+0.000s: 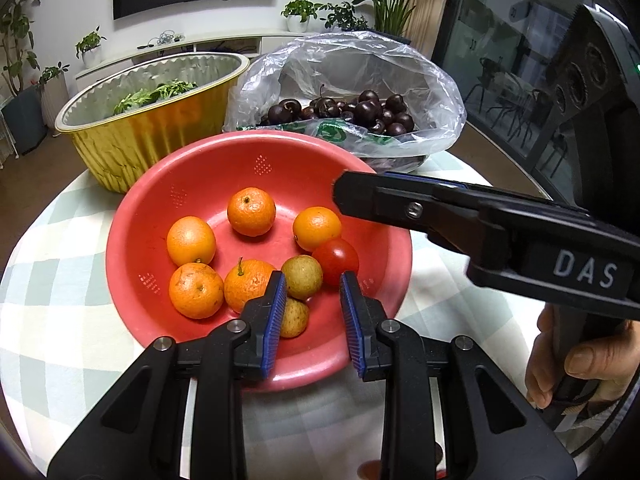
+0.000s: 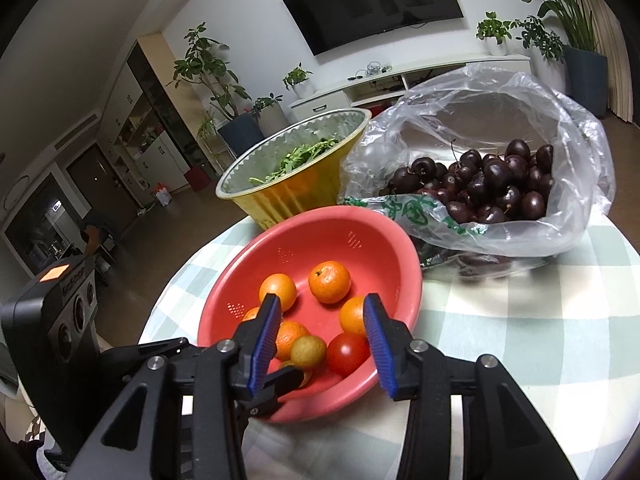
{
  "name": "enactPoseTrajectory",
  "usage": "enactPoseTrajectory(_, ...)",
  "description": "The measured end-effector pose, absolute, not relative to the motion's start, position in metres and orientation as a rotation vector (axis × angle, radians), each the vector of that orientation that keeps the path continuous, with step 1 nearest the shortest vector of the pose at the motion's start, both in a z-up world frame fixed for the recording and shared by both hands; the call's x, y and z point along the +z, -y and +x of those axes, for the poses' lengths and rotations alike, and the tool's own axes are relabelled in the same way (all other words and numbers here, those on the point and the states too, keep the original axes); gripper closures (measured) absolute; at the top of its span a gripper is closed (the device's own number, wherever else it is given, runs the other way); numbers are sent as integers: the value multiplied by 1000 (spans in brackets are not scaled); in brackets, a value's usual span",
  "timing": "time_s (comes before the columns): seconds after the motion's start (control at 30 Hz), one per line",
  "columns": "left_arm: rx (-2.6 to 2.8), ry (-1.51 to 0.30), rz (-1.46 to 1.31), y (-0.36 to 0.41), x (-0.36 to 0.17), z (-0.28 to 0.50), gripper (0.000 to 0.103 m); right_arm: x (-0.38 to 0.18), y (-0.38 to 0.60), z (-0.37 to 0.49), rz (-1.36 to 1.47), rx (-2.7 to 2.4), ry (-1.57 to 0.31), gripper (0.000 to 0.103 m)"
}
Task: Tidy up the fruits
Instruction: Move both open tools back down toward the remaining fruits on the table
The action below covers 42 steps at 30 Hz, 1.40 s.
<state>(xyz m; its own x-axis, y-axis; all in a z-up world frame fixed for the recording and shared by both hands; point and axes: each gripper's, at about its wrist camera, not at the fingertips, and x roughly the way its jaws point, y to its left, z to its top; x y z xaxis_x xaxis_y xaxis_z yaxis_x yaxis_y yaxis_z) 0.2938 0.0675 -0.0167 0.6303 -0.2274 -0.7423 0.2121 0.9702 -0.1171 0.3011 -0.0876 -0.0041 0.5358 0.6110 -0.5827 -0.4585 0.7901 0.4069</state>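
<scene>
Your left gripper is hanging over the near rim of the red colander bowl with its blue pads spread wide and nothing between them. It's right above two small tan-green fruits, maybe longans; the upper one sits between the finger tips, while the lower one peeks out beside the left pad.

Your right gripper is gaping too, holding nothing, reaching in over the bowl's right side. From its own camera, the red tomato sits low between its fingers.

Five mandarins share the bowl. The back one sits alone; the one with a stem is touching the upper tan fruit. The tomato rests against that same fruit and against the right-hand mandarin.

Behind the bowl there's a gold foil pan with some greens in it, and a clear plastic bag full of dark cherries, all on the checked tablecloth.
</scene>
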Motion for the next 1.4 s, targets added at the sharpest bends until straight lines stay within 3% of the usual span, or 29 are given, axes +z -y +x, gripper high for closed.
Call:
enactPoseTrajectory(0.53,-247,-812,-2,-65,4,235,77,5,108,221,212,655,-731,55)
enactPoseTrajectory(1.4,-240,-847,-30,-66,-15,168,76,-44,89,122,10,687,-809,50)
